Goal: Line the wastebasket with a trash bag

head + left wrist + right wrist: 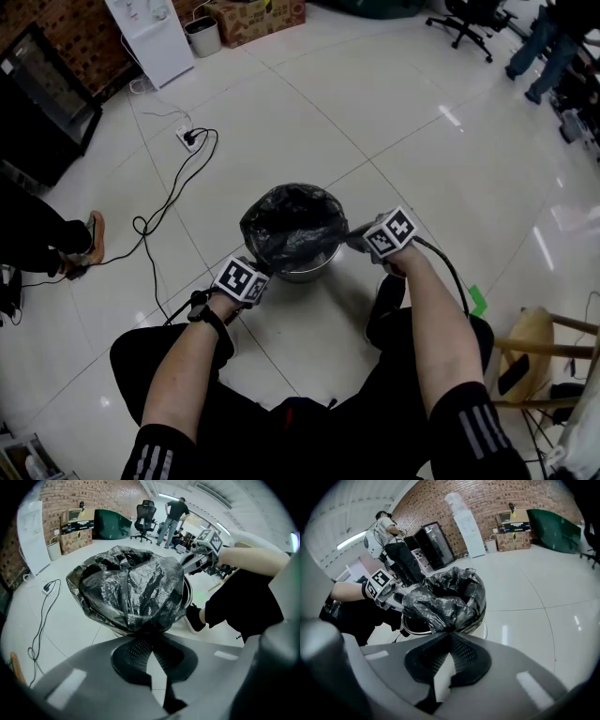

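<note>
Since the bag [291, 225] must stretch over the bin [317, 274] rim, left gripper [149, 631] and right gripper [446, 634] each clench film at their jaw tips, on opposite sides.

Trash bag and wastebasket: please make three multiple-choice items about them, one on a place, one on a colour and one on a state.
1. Where does the wastebasket stand?
A. on a table
B. on the white tiled floor
C. on a chair

2. What colour is the trash bag?
A. white
B. blue
C. black

3. How is the left hand-held gripper now?
A. open, away from the bag
B. shut on the bag's edge
C. shut on a cable

Answers:
1 B: the head view shows tiles all round its base.
2 C: the film is glossy black in every view.
3 B: the left gripper view shows its jaws closed, with black film pinched between them.
</note>
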Demonstrator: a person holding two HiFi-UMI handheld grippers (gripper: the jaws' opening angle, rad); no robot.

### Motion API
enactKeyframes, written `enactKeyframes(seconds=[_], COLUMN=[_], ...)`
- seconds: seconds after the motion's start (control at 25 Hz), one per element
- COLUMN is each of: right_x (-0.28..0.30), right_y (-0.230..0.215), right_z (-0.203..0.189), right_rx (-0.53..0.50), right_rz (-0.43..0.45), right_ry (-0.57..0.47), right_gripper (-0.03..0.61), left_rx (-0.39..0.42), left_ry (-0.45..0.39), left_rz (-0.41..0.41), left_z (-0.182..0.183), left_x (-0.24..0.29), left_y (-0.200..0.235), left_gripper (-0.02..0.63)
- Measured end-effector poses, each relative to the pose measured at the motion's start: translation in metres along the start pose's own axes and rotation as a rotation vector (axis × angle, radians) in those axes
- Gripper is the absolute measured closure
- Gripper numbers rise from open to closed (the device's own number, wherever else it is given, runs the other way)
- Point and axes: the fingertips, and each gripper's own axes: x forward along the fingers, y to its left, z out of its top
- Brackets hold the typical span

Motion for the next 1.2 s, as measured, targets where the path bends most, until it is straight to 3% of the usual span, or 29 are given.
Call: enactKeyframes(seconds=[0.32,0.44,0.48,0.52,0.68,0.8,1.08,1.2], right_x=[0.012,0.005,0.001,-0.002,-0.011,-0.011,-0.006,-0.004], right_y=[0.005,-0.002,-0.003,-0.004,-0.002,0.005,0.002,0.003], right_z=[-0.039,-0.031,-0.029,-0.027,-0.018,-0.008,0.005,0.010], right_rx=[-0.089,-0.119,-0.154,-0.197,-0.365,-0.462,-0.575,-0.592], right_rz=[-0.003,-0.032,-0.047,-0.065,-0.146,-0.189,-0.299,-0.308], right_ry=[0.173,0.141,0.140,0.144,0.130,0.125,0.139,0.125], right_gripper=[0.574,0.572,0.548,0.481,0.449,0.447,0.450,0.515], left_rx=[0.107,0.111,0.108,0.104,0.091,0.088,0.080,0.083], left_ry=[0.179,0.138,0.127,0.119,0.106,0.086,0.052,0.049], left_rz=[0.028,0.005,0.002,0.002,0.007,0.000,-0.024,-0.027], left_z=[-0.042,-0.030,-0.027,-0.025,-0.023,-0.017,-0.006,-0.004], left_x=[0.015,0.014,0.012,0.011,0.007,0.004,0.000,0.001], left_y=[-0.002,-0.006,-0.006,-0.006,-0.004,-0.006,-0.014,-0.014], left_gripper=[0.614,0.614,0.614,0.614,0.614,0.614,0.614,0.614])
